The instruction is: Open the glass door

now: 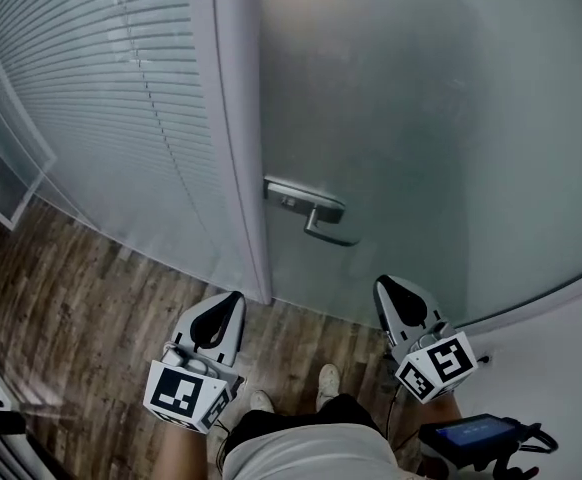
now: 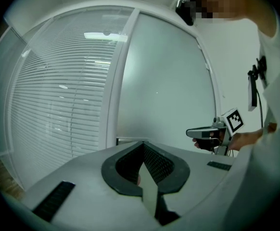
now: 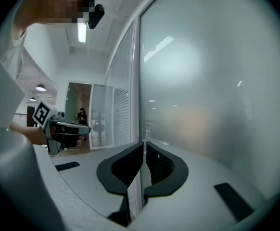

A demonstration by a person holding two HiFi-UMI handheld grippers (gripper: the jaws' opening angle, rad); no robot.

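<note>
Frosted glass fills most of the head view: the glass door [image 1: 421, 138] stands closed in its white frame [image 1: 233, 118], and its metal handle [image 1: 311, 213] sits at the door's left edge, with the lever pointing to the right. To the left of the frame is a pane with blinds [image 1: 101, 98]. Below, over the wooden floor [image 1: 81, 308], the left gripper [image 1: 229, 303] and the right gripper [image 1: 389, 290] both point toward the door. Neither touches it, and the handle lies between and above them, apart from both.

In the left gripper view, the jaws of the left gripper [image 2: 144, 147] are pressed together and nothing is between them. Behind their tips is the lower part of the glass door [image 2: 164, 90], and a corner of the handle plate [image 2: 124, 140] shows just left of the tips. The right gripper [image 2: 205, 133] hangs at the right, near the glass.

In the right gripper view, the jaws of the right gripper [image 3: 144, 148] are closed to a thin slit and they hold nothing. The glass door [image 3: 207, 81] fills the right side, not touched. The left gripper [image 3: 68, 128] is at the far left.
</note>
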